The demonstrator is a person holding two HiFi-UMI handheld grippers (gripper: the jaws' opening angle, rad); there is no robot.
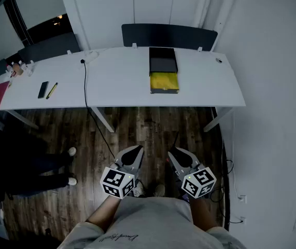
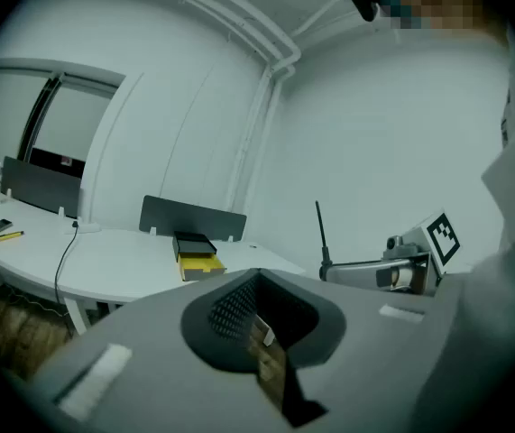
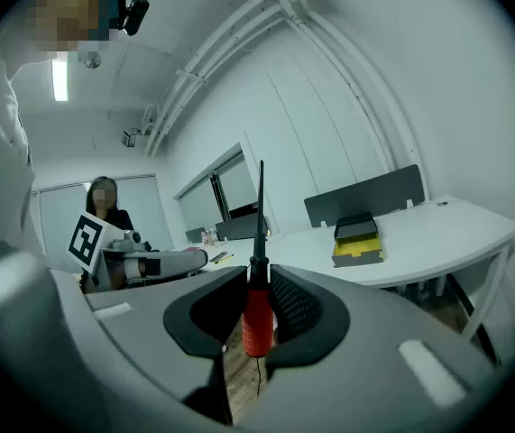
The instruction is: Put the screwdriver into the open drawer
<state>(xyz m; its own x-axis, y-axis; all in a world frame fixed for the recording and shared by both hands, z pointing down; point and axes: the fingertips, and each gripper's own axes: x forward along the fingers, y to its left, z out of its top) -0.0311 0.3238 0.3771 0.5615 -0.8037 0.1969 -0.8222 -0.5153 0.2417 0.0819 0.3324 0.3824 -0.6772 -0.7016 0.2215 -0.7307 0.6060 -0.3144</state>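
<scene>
White walls close round a long white bench (image 1: 116, 82) over a wood floor (image 1: 137, 128). On the bench, at 12 o'clock from the grippers, sits a black box (image 1: 163, 60) with its yellow drawer (image 1: 164, 81) pulled open toward the person. A phone (image 1: 43, 89) and a yellow pen (image 1: 52, 90) lie side by side at 10 o'clock, with a black cable (image 1: 85, 87) running over the bench edge between them and the drawer. Both grippers hang over the floor, well apart from the bench. The right gripper (image 1: 174, 152) has its jaws pinching the red handle of the screwdriver (image 3: 257, 309), shaft pointing to 12 o'clock in its own view. The left gripper (image 1: 135, 150) has its jaws slightly spread with only floor showing in the gap. A seated person (image 1: 13, 170) is at 9 o'clock.
</scene>
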